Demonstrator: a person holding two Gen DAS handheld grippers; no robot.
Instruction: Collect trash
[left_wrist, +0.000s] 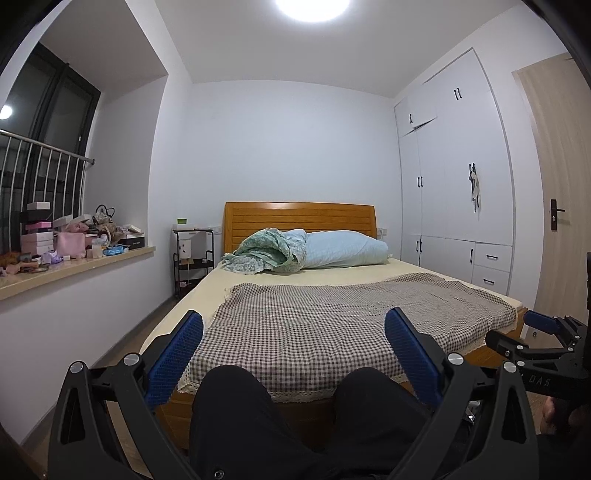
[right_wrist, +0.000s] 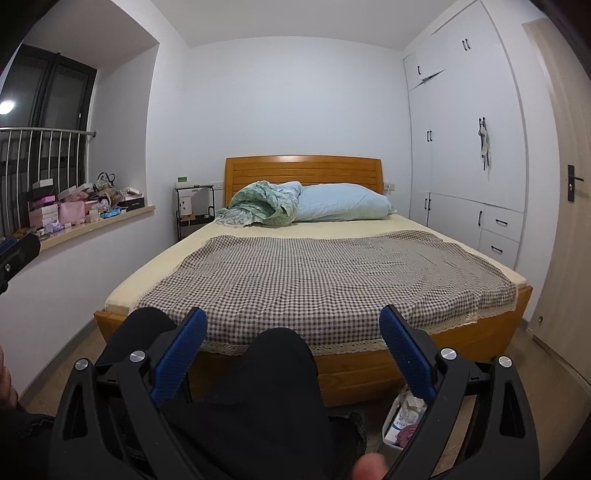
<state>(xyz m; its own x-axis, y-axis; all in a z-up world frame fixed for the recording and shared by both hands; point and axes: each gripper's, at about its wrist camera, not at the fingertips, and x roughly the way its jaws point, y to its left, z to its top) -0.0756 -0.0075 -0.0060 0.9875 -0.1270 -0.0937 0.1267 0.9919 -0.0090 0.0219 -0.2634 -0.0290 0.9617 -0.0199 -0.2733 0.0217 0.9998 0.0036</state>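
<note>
A: Currently logging both wrist views. My left gripper (left_wrist: 293, 332) is held in the air with its blue pads spread wide apart and nothing between them. It points at the foot of the bed (left_wrist: 369, 266), over the person's dark-trousered knees (left_wrist: 229, 398).

B: And the right one?

A: My right gripper (right_wrist: 291, 332) reads the same: fingers well apart, nothing held, aimed at the foot edge of the bed. In the left view it shows at the right edge of the frame, beside the left one.

B: Where is the trash?

A: I note a container of crumpled paper and packaging (right_wrist: 404, 417) on the floor just below the bed's foot-right corner, partly hidden behind the right gripper's right finger. I cannot tell exactly what it holds. A glimpse of the same spot in the left view is too small to read.

B: Bed surface?

A: A checked cloth (left_wrist: 351, 325) with a lace hem covers the foot half and hangs over the foot edge. At the headboard (left_wrist: 299, 218) end lie a bunched green floral quilt (left_wrist: 266, 254) and a pale blue pillow (left_wrist: 343, 249), touching each other.

B: Surroundings?

A: A window sill (left_wrist: 74, 269) on the left wall carries boxes and bags (left_wrist: 66, 236). A black shelf cart (left_wrist: 192, 258) stands beside the headboard. White wardrobes (left_wrist: 458, 166) line the right wall, next to a door (left_wrist: 554, 192).
</note>
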